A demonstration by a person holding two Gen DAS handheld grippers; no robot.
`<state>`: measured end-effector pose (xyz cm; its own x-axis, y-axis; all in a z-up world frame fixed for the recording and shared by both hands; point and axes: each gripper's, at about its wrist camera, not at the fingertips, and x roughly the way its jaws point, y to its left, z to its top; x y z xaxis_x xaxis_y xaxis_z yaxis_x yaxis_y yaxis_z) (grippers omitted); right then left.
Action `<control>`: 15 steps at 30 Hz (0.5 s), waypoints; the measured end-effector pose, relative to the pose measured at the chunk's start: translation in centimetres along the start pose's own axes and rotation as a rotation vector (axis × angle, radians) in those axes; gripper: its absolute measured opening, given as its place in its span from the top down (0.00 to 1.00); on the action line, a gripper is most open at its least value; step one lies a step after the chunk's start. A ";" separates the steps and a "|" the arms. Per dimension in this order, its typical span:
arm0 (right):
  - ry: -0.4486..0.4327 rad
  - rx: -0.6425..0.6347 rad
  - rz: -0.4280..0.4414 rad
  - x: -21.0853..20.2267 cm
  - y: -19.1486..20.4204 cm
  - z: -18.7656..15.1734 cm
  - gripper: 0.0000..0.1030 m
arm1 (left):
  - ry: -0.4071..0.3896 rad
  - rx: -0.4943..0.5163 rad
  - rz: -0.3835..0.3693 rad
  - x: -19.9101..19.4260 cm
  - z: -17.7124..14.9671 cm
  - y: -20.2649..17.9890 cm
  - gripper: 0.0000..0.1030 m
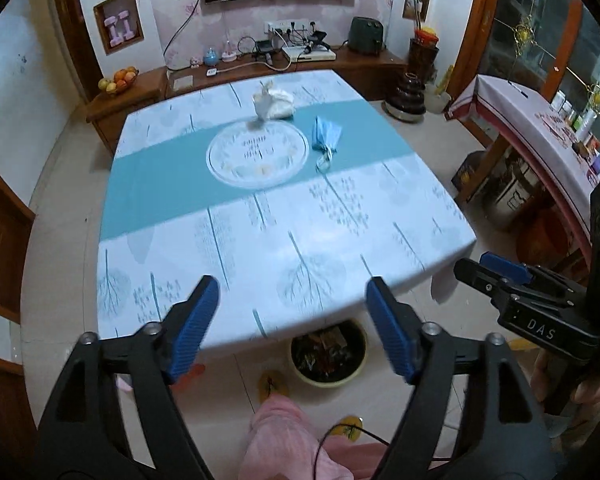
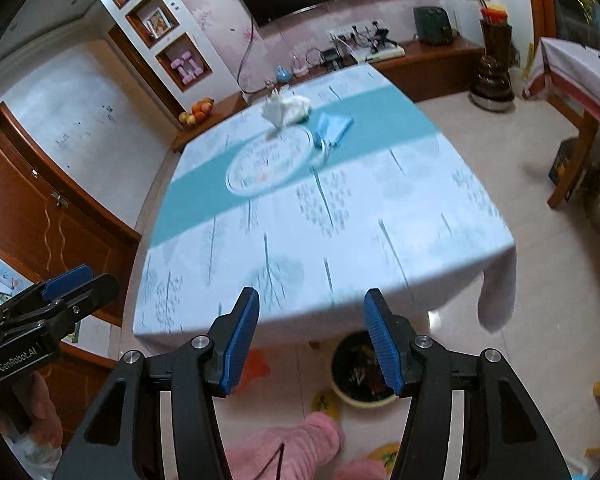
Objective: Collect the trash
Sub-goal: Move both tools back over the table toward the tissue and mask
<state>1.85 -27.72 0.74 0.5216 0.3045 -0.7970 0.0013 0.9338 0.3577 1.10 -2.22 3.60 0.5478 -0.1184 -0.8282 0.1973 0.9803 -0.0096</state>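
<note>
A crumpled white tissue (image 1: 272, 102) and a blue face mask (image 1: 326, 134) lie at the far side of the table (image 1: 340, 220). The tissue sits behind a clear glass plate (image 1: 258, 154), the mask to the plate's right. On the floor under the near table edge stands a round bin (image 1: 328, 354) holding dark wrappers. My left gripper (image 1: 292, 292) hangs high above the near edge, open, nothing between its blue pads. My right gripper (image 2: 312, 300) hovers beside it, also open and holding nothing. The right wrist view shows the tissue (image 2: 286, 108), mask (image 2: 334, 126) and bin (image 2: 360, 368) too.
A wooden cabinet (image 1: 260, 72) with cables, a fruit bowl (image 1: 118, 80) and gadgets runs along the far wall under a TV. A cloth-covered side table (image 1: 540, 120) with bottles stands on the right. A person's pink-clad legs (image 1: 276, 432) and yellow slippers are below me.
</note>
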 end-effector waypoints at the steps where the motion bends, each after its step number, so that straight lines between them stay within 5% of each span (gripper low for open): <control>1: -0.008 -0.001 -0.001 0.2 0.2 1.0 0.44 | -0.003 0.003 -0.004 0.3 0.9 0.4 0.18; 15: -0.034 0.104 -0.098 12.2 1.1 18.1 0.41 | 0.035 0.062 -0.064 13.7 20.0 7.9 0.16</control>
<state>23.65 -26.33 0.18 0.5430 0.2046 -0.8144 0.1411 0.9338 0.3287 26.49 0.76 3.39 0.5043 -0.1740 -0.8458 0.2815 0.9591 -0.0295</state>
